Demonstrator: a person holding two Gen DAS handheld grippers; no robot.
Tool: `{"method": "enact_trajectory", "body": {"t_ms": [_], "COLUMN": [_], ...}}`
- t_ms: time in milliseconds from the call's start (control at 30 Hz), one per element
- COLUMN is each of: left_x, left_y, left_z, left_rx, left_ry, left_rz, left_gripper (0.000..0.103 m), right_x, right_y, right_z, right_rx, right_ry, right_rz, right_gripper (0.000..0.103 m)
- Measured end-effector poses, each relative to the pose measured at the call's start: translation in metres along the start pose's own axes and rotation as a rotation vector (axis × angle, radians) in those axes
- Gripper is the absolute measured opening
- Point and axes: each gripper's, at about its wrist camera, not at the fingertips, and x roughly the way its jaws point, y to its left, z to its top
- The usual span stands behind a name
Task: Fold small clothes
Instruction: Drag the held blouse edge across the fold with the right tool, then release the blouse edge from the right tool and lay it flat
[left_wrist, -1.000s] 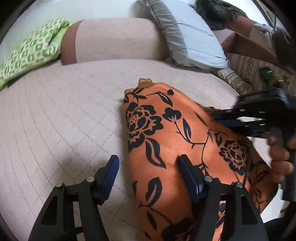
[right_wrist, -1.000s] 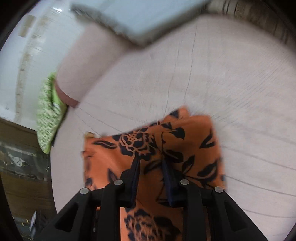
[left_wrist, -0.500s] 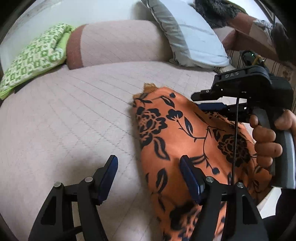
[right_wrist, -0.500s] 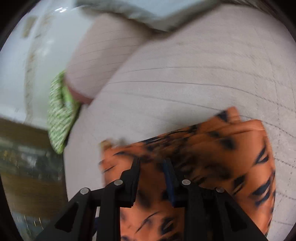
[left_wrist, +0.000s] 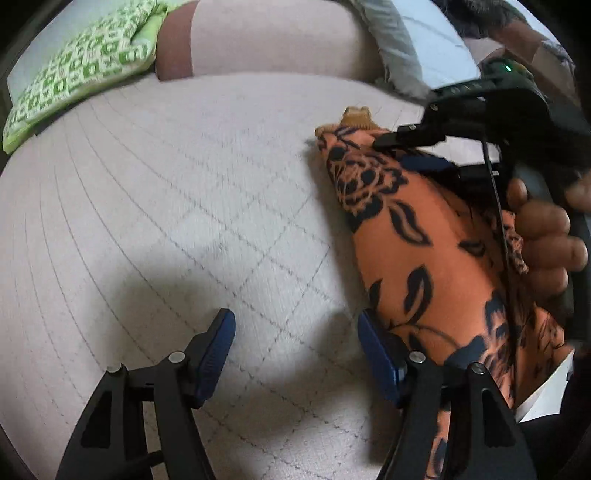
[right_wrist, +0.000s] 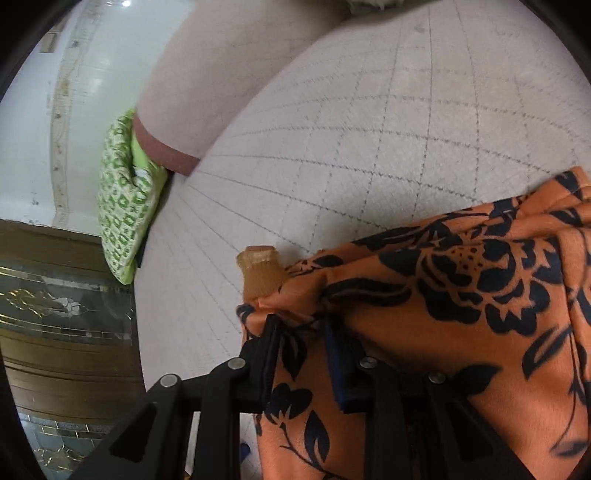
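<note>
In the right wrist view, the orange garment with a black flower print is seen gathered between the right tongs, which are narrowed on a fold of the cloth near its upper edge, just below a small tan tab that sticks out of the fabric. The cloth is probably pinched at this place so that the edge can be carried over the rest of the garment and a fold can be made. The rest of the garment is spread to the right on the quilted bed cover.

In the left wrist view, the left tongs are held wide, and nothing is gripped between them. The right pad stands against the side edge of the garment, while the left pad is over the bare cover. It is judged that this hand is kept ready beside the cloth, to press it down or to take the near edge while the other side is pulled. The person's hand is seen on the handle of the right tool.

A green patterned cushion is lying at the far edge of the bed, well apart from the garment.

No brand, label or readable writing is found in these pictures; whether anything is printed on the tan tab cannot be told.
</note>
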Motion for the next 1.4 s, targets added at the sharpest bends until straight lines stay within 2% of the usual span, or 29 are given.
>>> {"method": "enact_trajectory", "body": {"t_ms": [133, 233, 333, 533, 733, 867, 1000, 1100, 1200, 1300, 1333, 1400], "left_x": [-0.022, -0.031, -0.034, -0.030, -0.027, -0.025, -0.032, -0.039, -0.038, -0.023, -0.012, 0.001], "left_y": [-0.004, -0.007, -0.012, -0.016, -0.018, -0.023, -0.026, -0.022, -0.020, -0.029, -0.035, -0.041], "left_z": [0.003, 0.004, 0.007, 0.010, 0.008, 0.010, 0.015, 0.021, 0.023, 0.022, 0.020, 0.017], "left_rx": [0.011, 0.038, 0.053, 0.070, 0.077, 0.075, 0.061, 0.023, 0.004, 0.040, 0.071, 0.089], "left_ry": [-0.098, -0.150, -0.167, -0.163, -0.150, -0.144, -0.170, -0.200, -0.208, -0.150, -0.107, -0.081], "left_rz": [0.003, 0.045, 0.048, 0.056, 0.069, 0.061, 0.035, -0.001, -0.025, -0.038, -0.037, -0.026], "left_gripper": [0.070, 0.070, 0.070, 0.070, 0.070, 0.070, 0.071, 0.077, 0.078, 0.078, 0.078, 0.081], "right_x": [-0.027, -0.049, -0.063, -0.054, -0.037, -0.036, -0.053, -0.071, -0.084, -0.098, -0.100, -0.101], "right_y": [0.014, 0.025, 0.026, 0.007, -0.003, -0.001, -0.004, -0.007, -0.013, -0.025, -0.030, -0.038], "right_z": [-0.015, -0.034, -0.057, -0.068, -0.062, -0.057, -0.058, -0.059, -0.063, -0.070, -0.073, -0.077], "right_rx": [-0.040, -0.097, -0.119, -0.109, -0.105, -0.098, -0.110, -0.124, -0.119, -0.133, -0.128, -0.110], "right_ry": [-0.008, -0.020, -0.008, 0.043, 0.098, 0.112, 0.101, 0.066, 0.051, 0.028, 0.029, 0.041], "right_rz": [0.107, 0.088, 0.065, -0.035, -0.051, -0.024, -0.007, -0.011, -0.056, -0.151, -0.153, -0.152], "right_gripper": [0.028, 0.028, 0.028, 0.028, 0.028, 0.028, 0.028, 0.028, 0.028, 0.028, 0.028, 0.028]}}
